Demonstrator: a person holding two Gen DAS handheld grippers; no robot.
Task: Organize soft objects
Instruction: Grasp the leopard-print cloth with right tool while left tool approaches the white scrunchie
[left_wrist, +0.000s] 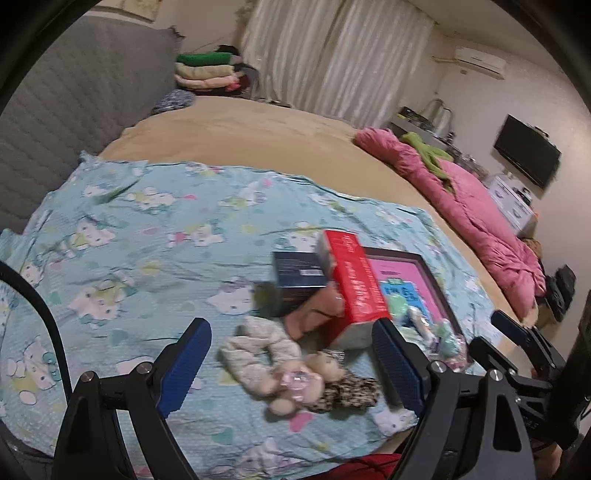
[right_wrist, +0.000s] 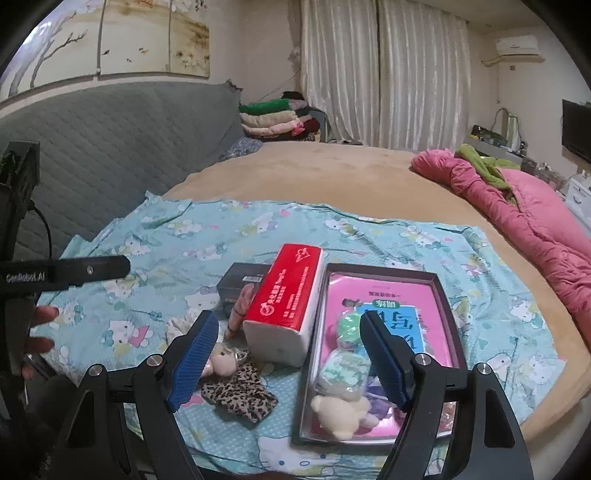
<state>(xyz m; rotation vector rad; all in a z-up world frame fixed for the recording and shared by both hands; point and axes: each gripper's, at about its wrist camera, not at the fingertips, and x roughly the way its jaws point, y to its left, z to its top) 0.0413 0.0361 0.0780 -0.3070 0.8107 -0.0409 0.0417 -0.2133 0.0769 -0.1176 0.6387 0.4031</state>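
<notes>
Soft toys (left_wrist: 291, 373) are lying at the tissue pack's (right_wrist: 284, 306) seven o'clock, both grippers (left_wrist: 291, 373) (right_wrist: 288, 354) hovering spread and empty; a careless grab is risking toppling that pack.

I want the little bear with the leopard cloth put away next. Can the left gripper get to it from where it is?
Probably yes. The left gripper has its jaws open with nothing in them, and the bear lies uncovered on the sheet right ahead.
</notes>
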